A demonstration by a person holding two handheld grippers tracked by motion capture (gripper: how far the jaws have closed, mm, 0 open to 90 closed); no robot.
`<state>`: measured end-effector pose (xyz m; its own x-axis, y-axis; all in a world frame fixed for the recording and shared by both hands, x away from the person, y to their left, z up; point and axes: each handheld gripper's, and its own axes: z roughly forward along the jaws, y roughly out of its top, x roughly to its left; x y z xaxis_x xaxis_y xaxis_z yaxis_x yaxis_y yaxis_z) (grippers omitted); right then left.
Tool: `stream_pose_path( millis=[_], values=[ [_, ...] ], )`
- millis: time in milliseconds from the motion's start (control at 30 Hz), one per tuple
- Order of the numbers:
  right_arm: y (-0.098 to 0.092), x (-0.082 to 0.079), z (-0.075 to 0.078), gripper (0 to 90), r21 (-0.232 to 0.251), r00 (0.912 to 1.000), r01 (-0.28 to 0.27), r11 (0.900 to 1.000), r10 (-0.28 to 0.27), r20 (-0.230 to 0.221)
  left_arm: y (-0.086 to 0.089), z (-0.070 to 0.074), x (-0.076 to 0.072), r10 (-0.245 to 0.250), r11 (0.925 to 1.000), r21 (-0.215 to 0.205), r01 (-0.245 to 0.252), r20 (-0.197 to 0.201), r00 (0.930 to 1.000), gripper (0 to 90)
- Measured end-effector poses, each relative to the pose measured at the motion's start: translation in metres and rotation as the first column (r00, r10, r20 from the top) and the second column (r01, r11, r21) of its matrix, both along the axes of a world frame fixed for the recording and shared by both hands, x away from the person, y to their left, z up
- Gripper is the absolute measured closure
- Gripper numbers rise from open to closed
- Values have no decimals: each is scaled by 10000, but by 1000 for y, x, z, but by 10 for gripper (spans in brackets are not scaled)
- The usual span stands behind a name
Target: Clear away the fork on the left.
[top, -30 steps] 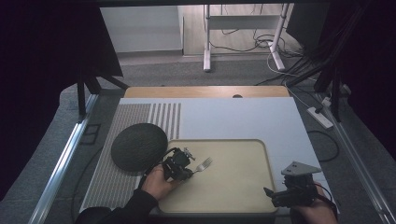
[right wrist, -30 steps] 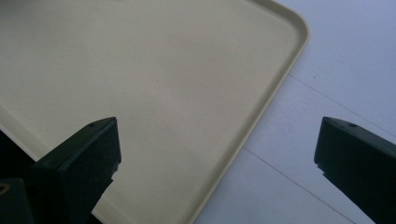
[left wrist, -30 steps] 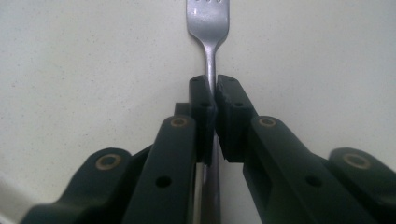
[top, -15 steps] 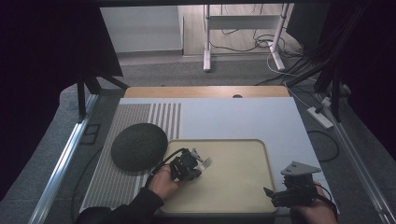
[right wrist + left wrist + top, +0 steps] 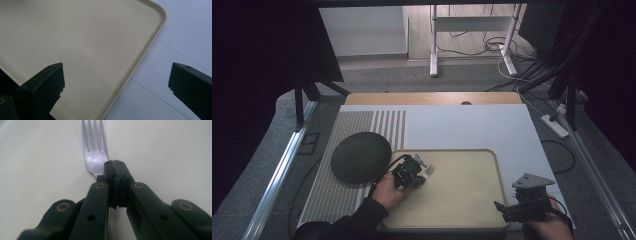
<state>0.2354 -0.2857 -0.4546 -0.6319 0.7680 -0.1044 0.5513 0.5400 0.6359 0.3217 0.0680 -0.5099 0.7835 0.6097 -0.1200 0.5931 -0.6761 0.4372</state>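
Overhead, dim room; white table (image 5: 472,127).

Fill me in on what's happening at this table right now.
A person works with a gripper in each hand. The left gripper is shut on a metal fork, its jaws having just closed on the neck, over the left part of a cream tray. The right gripper waits open at the tray's near right corner, holding nothing. A dark round mat lies left of the tray.
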Motion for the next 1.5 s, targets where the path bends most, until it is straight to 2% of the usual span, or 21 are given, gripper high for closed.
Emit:
stream_pose_path(
  millis=[133, 400, 767, 900, 967, 1067, 1200, 1367, 1500],
  values=[
    [0, 0, 0, 9, 3, 10000, -9, 10000, 9, -5, 11, 0, 5, 489, 9988, 74, -489, -106, 9987, 888],
    [0, 0, 0, 9, 10, 10000, -28, 10000, 28, -7, 33, 0, 13, 1099, 9939, 103, -1096, -419, 9931, 888],
    [-1, 0, 1, 9, 99, 10000, 43, 9999, -43, 60, 64, 0, 19, 1940, 9810, 170, -1932, -806, 9777, 887],
    [-2, -1, 2, 9, 226, 9998, 86, 9997, -89, 150, 72, 0, 19, 2106, 9775, 105, -2105, -925, 9732, 888],
    [-3, -1, 2, 9, 319, 9998, 134, 9994, -139, 144, 71, 0, 19, 2072, 9783, 132, -2069, -884, 9743, 887],
    [-4, -1, 2, 9, 382, 9997, 151, 9992, -159, 205, 70, 1, 18, 1921, 9808, -175, -1944, -903, 9772, 855],
    [-4, -1, 2, 9, 367, 9997, 171, 9992, -178, 192, 71, 8, 16, 1796, 9823, -441, -1820, -527, 9823, 793],
    [-4, -1, 2, 9, 397, 9996, 200, 9990, -208, 195, 77, 16, 12, 1755, 9821, -659, -1764, -190, 9843, 673],
    [-4, -1, 2, 9, 358, 9996, 207, 9991, -213, 173, 86, 21, 9, 1739, 9792, -1080, -1719, 88, 9847, 572]
  ],
)
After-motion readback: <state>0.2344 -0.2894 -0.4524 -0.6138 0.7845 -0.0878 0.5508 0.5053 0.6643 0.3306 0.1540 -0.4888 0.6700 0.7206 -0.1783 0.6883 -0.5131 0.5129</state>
